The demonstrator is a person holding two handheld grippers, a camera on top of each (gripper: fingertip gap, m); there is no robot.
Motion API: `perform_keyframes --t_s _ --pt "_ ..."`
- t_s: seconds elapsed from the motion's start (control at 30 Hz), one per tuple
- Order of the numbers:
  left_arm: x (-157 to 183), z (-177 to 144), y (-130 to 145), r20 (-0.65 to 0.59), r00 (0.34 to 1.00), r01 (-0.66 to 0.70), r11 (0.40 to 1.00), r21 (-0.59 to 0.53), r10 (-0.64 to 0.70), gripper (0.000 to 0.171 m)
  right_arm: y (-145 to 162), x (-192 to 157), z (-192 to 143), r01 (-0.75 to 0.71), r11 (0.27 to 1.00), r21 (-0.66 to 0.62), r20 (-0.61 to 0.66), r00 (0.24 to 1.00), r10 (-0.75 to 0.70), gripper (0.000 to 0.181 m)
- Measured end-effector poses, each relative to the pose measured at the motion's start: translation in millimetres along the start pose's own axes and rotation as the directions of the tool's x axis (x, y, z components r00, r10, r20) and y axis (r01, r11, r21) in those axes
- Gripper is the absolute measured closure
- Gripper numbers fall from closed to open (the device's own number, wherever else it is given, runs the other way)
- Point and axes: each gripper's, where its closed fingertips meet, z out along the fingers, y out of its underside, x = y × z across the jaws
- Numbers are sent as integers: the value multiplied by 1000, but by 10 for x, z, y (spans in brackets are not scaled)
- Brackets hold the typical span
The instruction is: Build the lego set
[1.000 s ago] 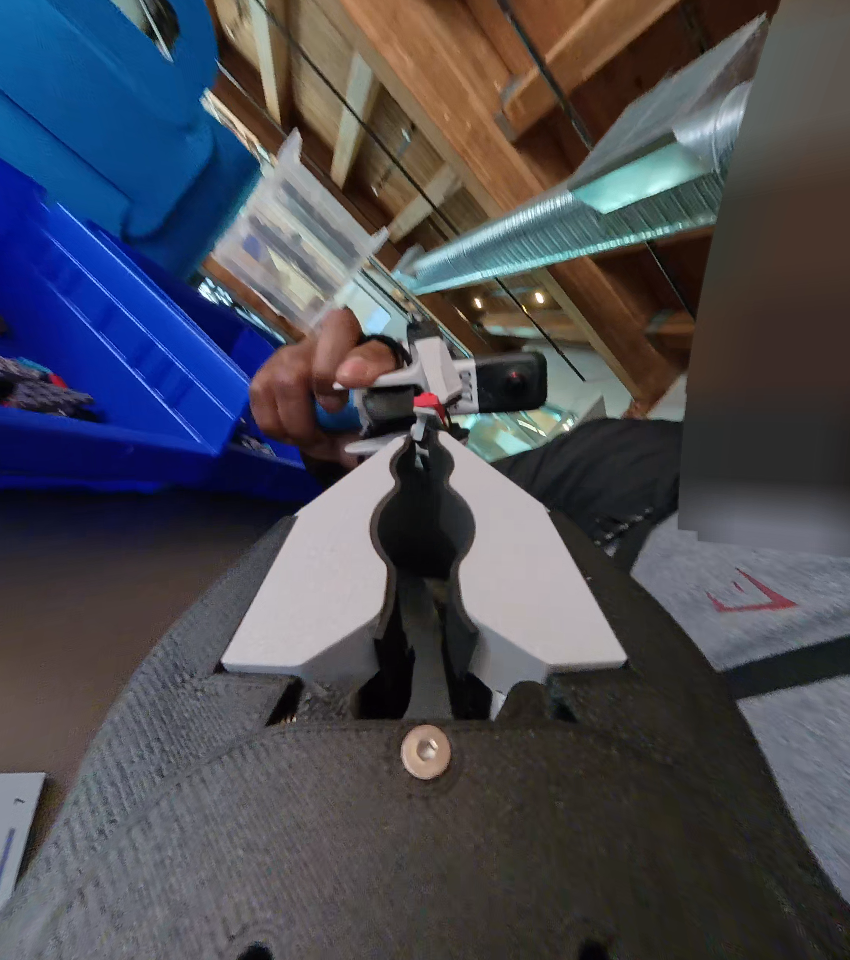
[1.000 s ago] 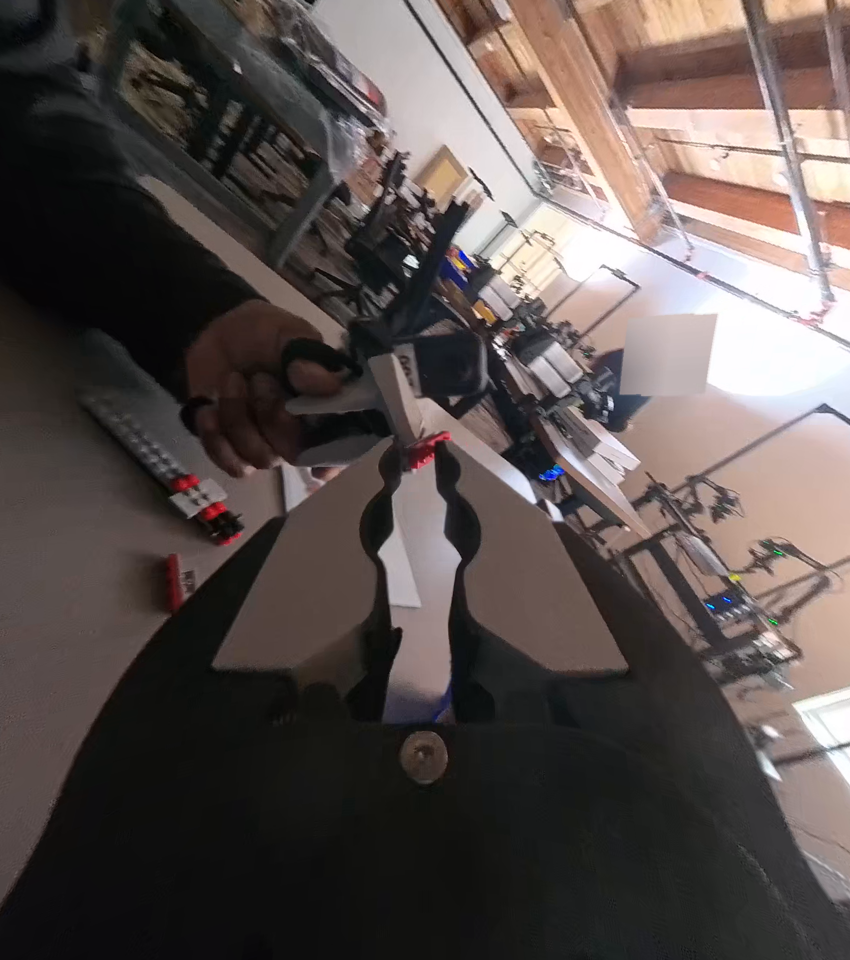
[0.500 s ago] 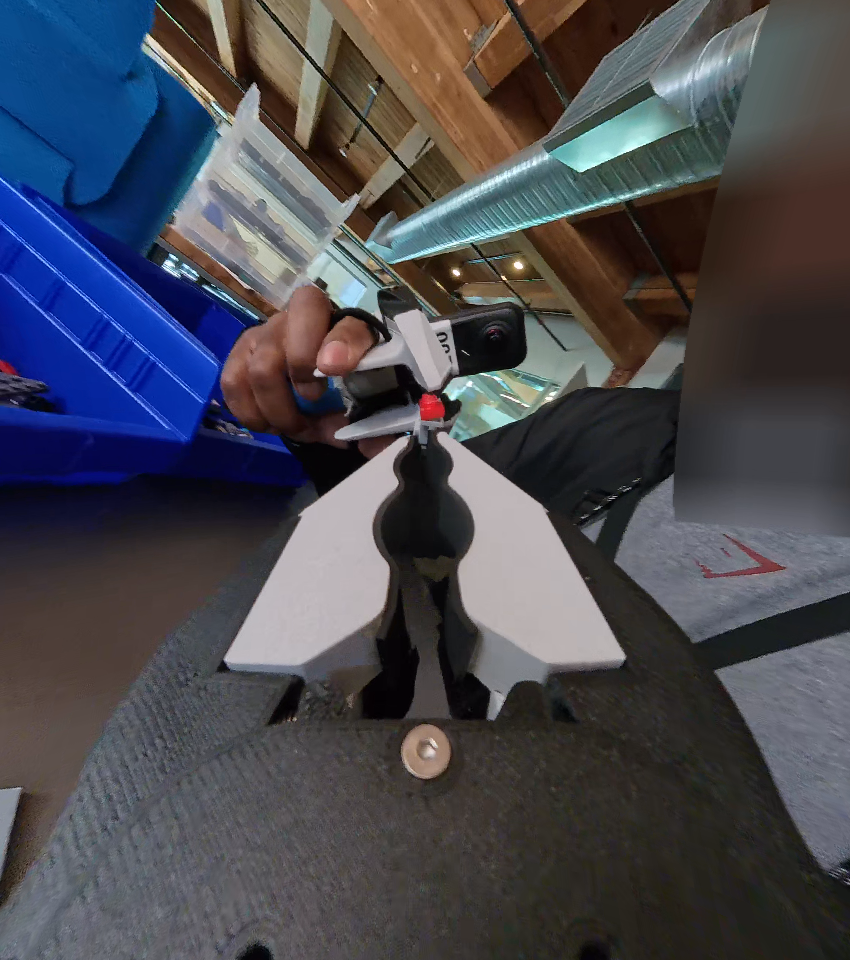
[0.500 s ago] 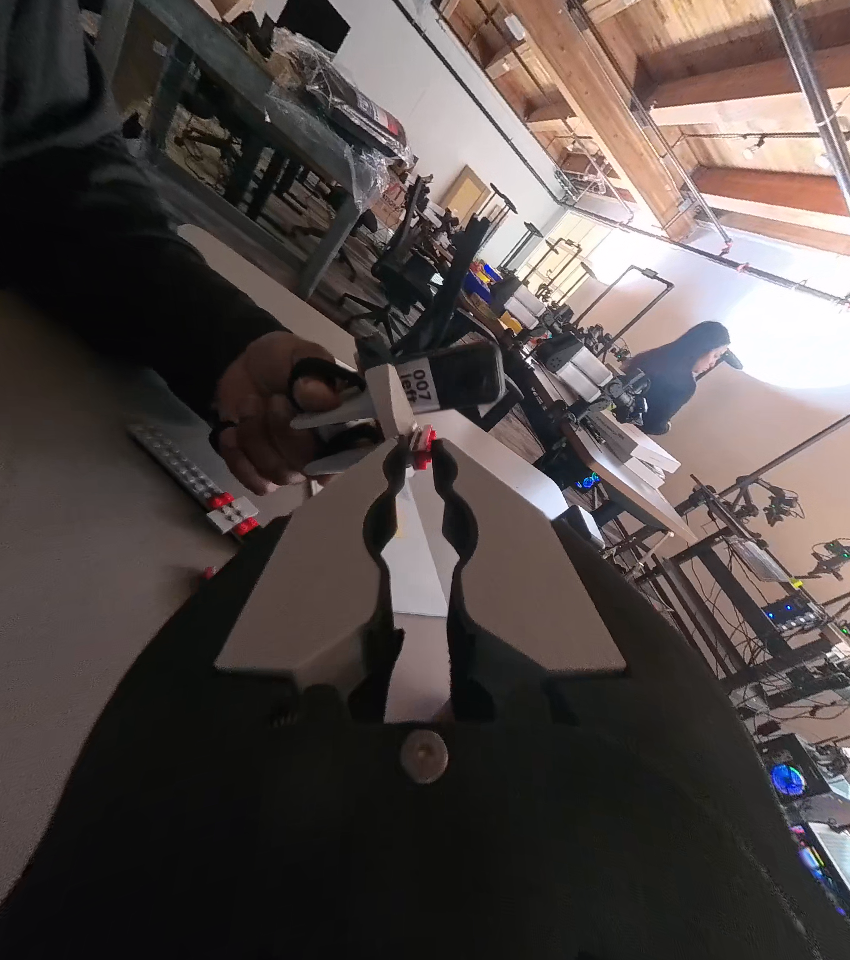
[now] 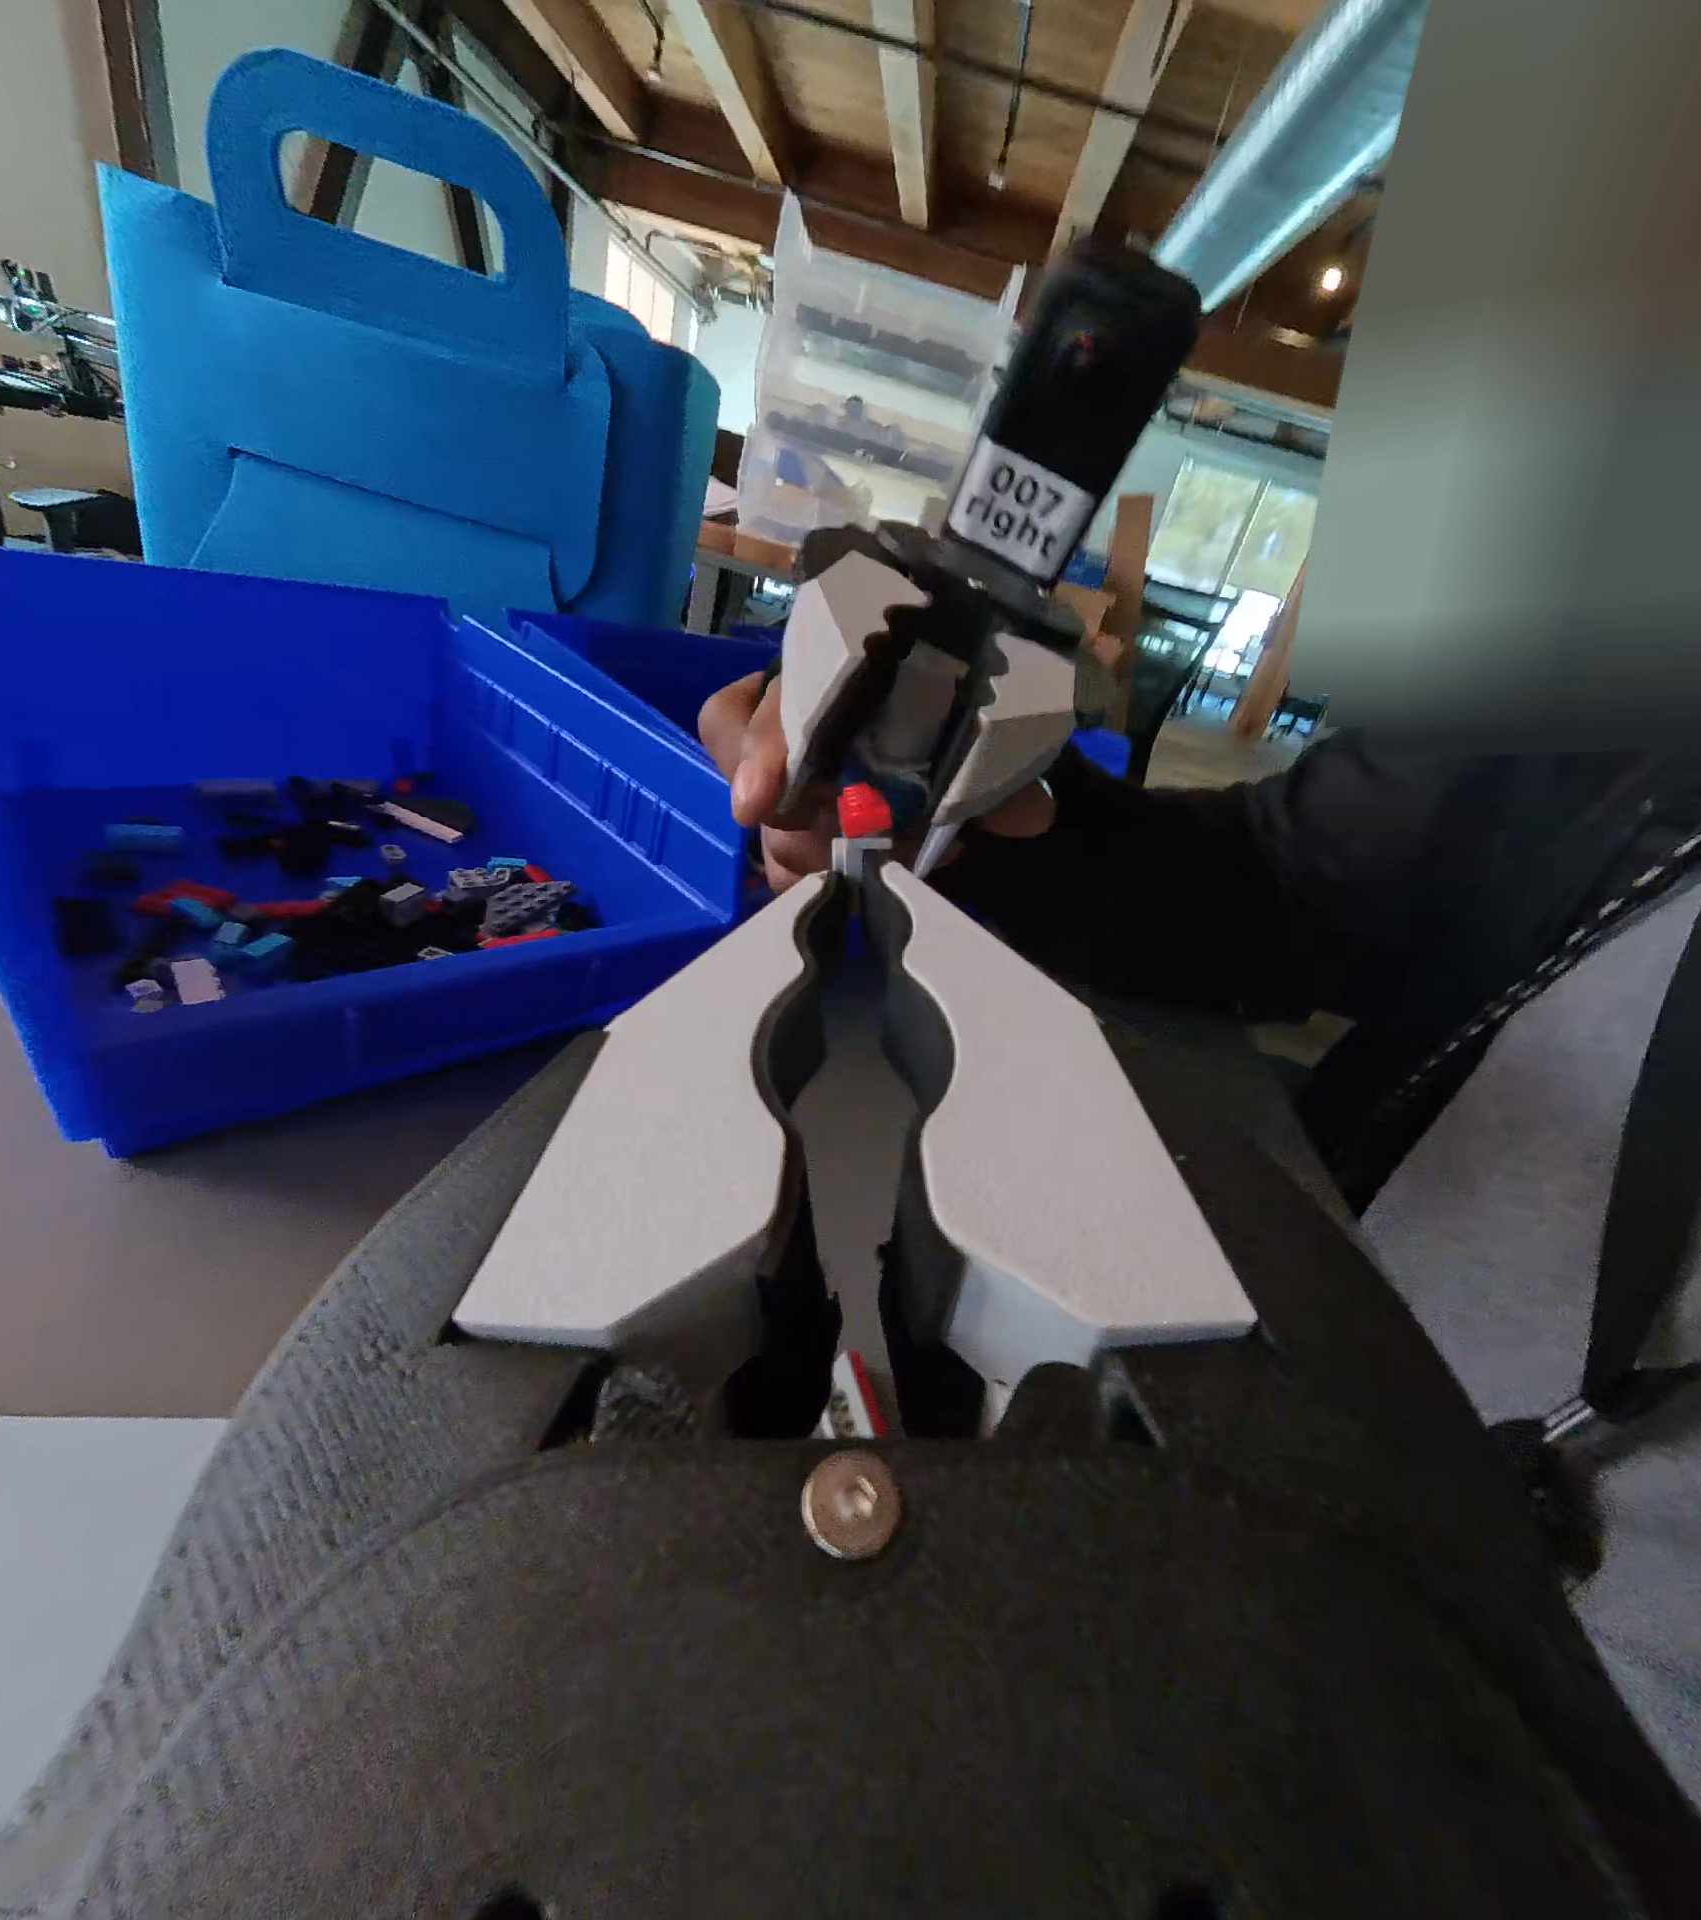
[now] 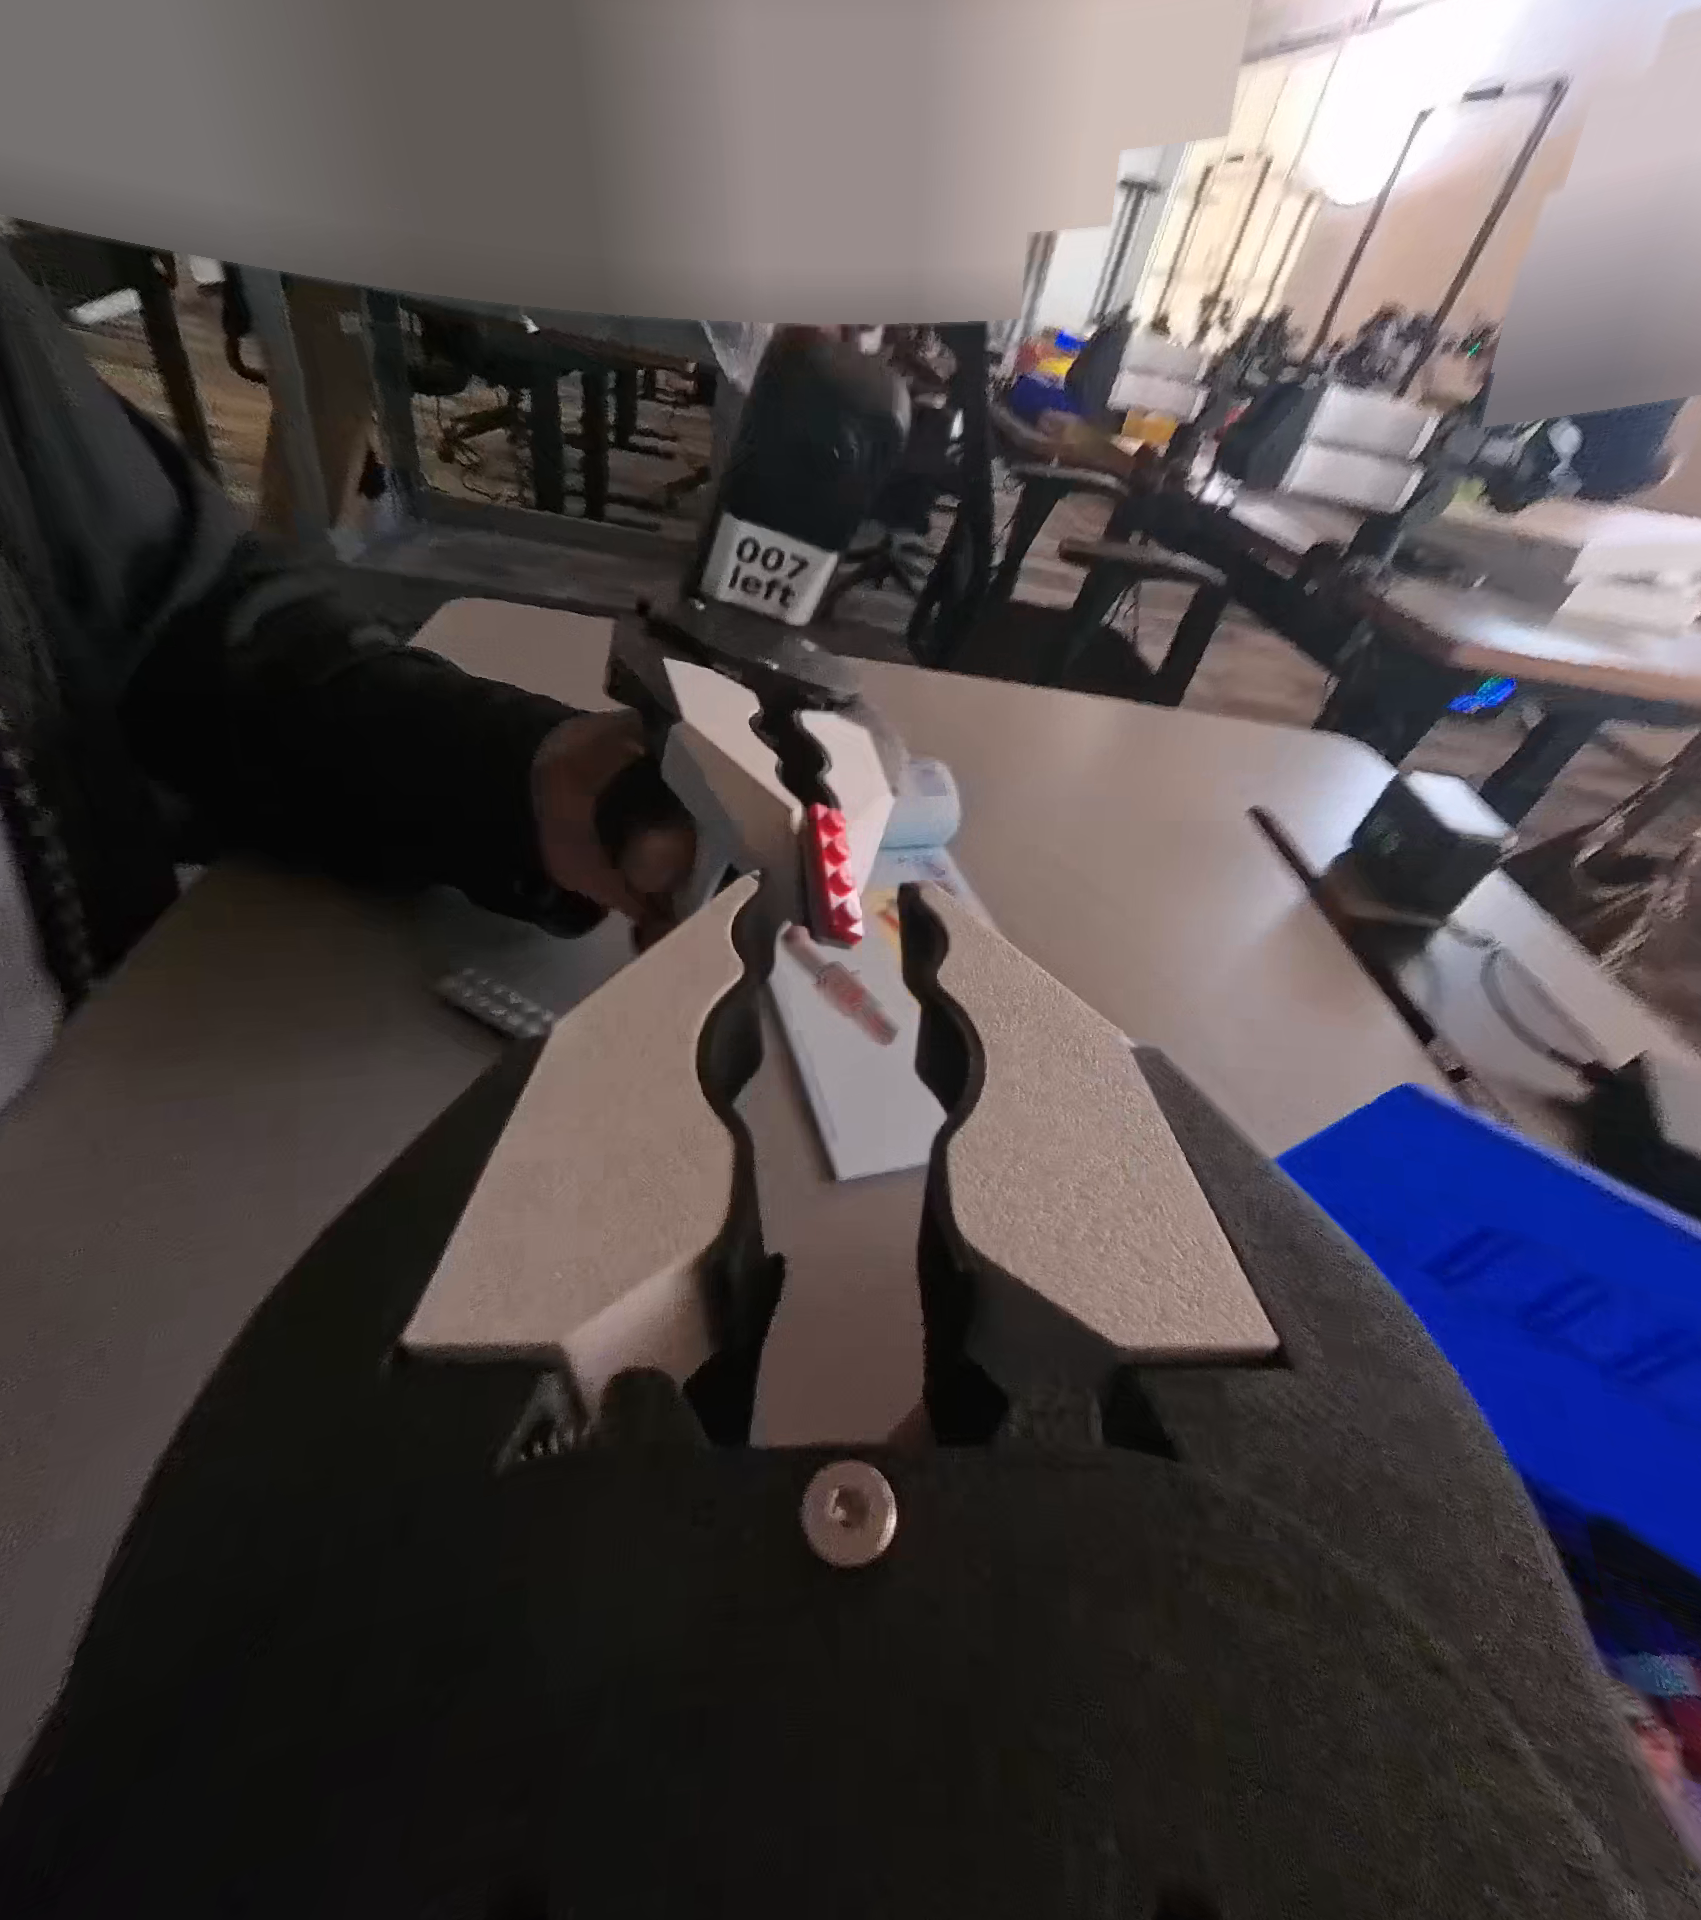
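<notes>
Left gripper (image 5: 858, 878): narrow, pinching a small red-and-grey lego piece (image 5: 862, 831) in mid-air. Right gripper (image 6: 830, 899): spread apart around the piece, gripping nothing. Advice: align squarely, close gently. Blue parts bin (image 5: 555, 665) nearby on the tabletop (image 6: 1085, 790); open room elsewhere.

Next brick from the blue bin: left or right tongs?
Right, probably. The right tongs are open and empty, with the blue bin close beside them. The left tongs are shut on the red plate.
</notes>
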Motion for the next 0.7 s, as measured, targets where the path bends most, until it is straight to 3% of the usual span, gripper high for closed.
perform_keyframes --t_s 0.17,0.4,0.57,0.7 --pt "43 6 63 4 994 -112 991 -70 112 170 68 -55 18 -137 988 -72 62 988 141 158" --pt "65 8 88 -8 991 -135 987 -83 135 170 113 -104 19 -206 973 -104 107 970 217 169" --pt "53 8 101 -12 995 -98 992 -81 98 170 128 -98 24 -236 966 -107 112 962 248 170" --pt "7 4 99 -27 999 44 998 -55 -46 170 142 -46 41 -211 973 -97 76 973 218 170"
